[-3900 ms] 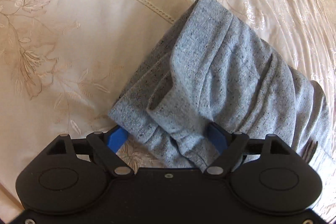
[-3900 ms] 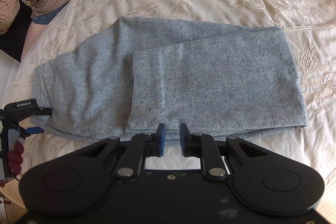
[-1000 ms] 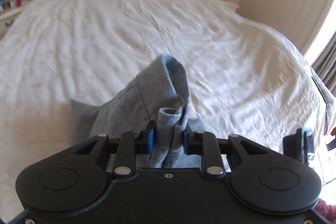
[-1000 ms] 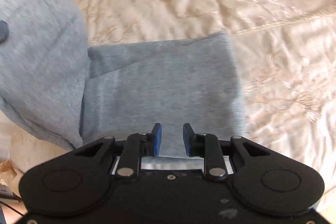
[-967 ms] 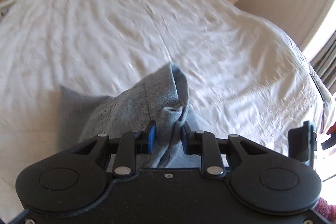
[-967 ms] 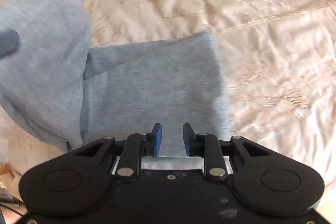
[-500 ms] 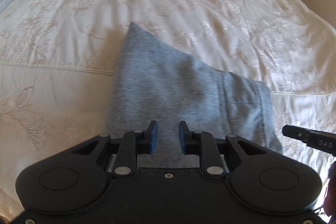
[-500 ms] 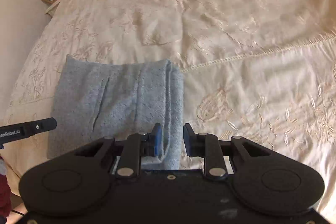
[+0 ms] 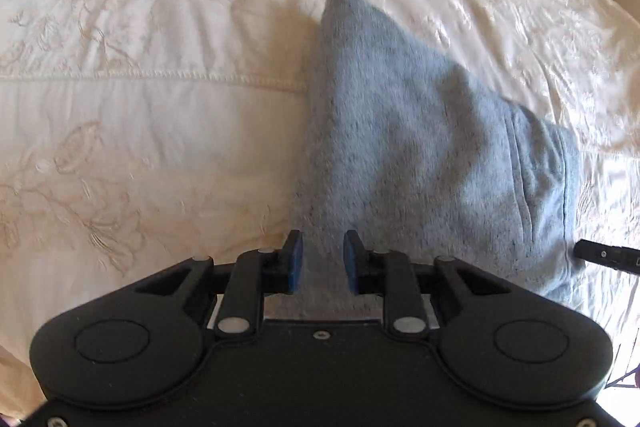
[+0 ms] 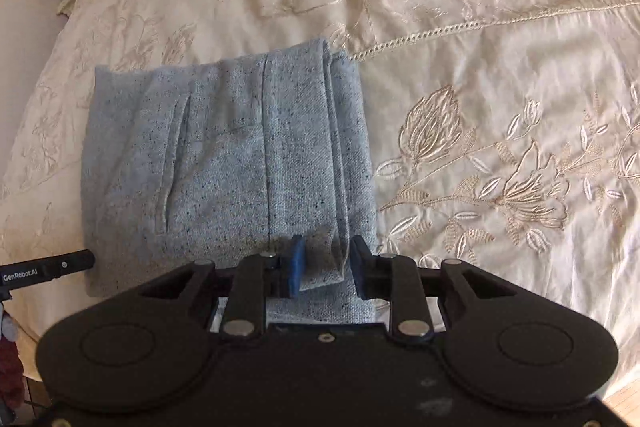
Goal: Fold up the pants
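**A:** What's on the left?

**B:** The left gripper (image 9: 320,261) hangs over the near edge of the folded grey pants (image 9: 420,147). Its jaws have just been opening and pinch nothing.

**A:** And where are the pants?

**B:** They lie on the embroidered cream bedspread (image 9: 140,127), folded into a squarish packet.

**A:** And on the right?

**B:** The right gripper (image 10: 325,267) is released too. Its jaws have just been opening, and the packet's near right corner sits loose between them.

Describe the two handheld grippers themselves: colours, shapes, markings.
Both match: the left gripper and right gripper have matte black bodies with two rounded lobes, each bearing a raised oval disc, silver pivot pins on black linkage arms, and blue finger pads. A slim black bar at the picture's edge reads "GenRobot.AI" in white.
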The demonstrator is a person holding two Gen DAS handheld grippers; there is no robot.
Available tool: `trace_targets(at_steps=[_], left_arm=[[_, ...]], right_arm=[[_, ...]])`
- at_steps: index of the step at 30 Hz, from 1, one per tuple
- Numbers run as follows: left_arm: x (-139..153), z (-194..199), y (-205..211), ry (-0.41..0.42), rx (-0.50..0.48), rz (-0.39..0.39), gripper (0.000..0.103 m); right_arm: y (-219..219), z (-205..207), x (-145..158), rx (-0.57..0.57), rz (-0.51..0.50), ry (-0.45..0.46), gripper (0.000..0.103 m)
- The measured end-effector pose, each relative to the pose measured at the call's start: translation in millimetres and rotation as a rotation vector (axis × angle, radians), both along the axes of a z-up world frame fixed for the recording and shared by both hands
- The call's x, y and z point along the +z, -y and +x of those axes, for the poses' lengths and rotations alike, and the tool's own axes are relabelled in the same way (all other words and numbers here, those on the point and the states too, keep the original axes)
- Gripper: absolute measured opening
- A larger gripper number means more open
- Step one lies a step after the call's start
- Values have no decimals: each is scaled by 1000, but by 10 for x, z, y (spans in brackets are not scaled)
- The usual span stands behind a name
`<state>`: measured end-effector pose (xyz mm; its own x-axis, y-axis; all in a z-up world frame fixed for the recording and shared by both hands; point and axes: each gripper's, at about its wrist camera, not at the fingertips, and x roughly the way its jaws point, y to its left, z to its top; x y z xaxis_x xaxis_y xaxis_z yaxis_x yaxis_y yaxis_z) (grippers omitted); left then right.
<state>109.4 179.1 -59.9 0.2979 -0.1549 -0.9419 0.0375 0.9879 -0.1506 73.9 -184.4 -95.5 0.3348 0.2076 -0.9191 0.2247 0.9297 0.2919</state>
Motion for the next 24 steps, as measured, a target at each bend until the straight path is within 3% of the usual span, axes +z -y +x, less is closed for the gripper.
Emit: trace_targets(at_steps=[3,6,12,17,21,24], left_arm=[[65,237,-126,21,32,-26,35],[17,409,-91,9,-9,-27,36],[-278,453,131,-82,-133,-6,40],[-346,414,90,-93,-118,-14,52],[-399,495,28,-108,-116,-29,61],[-421,551,21,-106,-115,-43,62]], right_arm=[[101,16,116,-65,-22,79,35],[166,80,97,-91,16,126,40],[129,203,-123,-91,1,80,41],[144,197,-224,-112,136,90,42],[134,248,-330,-91,109,63,44],[170,297,-427,-123,119,43,45]])
